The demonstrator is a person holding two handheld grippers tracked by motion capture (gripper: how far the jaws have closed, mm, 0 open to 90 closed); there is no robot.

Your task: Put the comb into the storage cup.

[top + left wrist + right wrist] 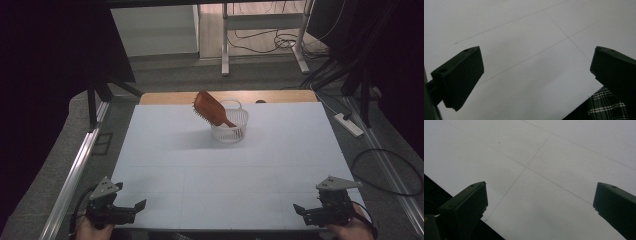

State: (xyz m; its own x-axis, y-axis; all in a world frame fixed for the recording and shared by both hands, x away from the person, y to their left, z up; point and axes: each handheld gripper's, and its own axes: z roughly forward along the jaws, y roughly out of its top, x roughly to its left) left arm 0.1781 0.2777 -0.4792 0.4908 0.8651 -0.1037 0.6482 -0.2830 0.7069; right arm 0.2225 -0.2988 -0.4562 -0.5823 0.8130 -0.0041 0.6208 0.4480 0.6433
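Near edge of the bench [165, 200]: left tongs [131, 209] and right tongs [305, 212] sit low at the two front corners, one in each of the person's hands, both spread wide with nothing between the jaws. Likely a rest or ready pose, pulled back so the middle of the bench stays free. The left gripper view has its jaws far apart over the bare white surface [529, 50], with a bit of plaid cloth [604, 105] at the lower right; the right gripper view has the same wide gap over plain white, faint grid lines crossing.

Farther out, towards the back middle and well apart from both tongs: small white basket [231, 131] with open slatted walls. Brown hairbrush [210, 107] stands in it, handle down inside, head tilted up and left over the rim, bristles facing down-left. Can't tell if anything else is inside. Probably propped by the rim, so the head is easy to grab.
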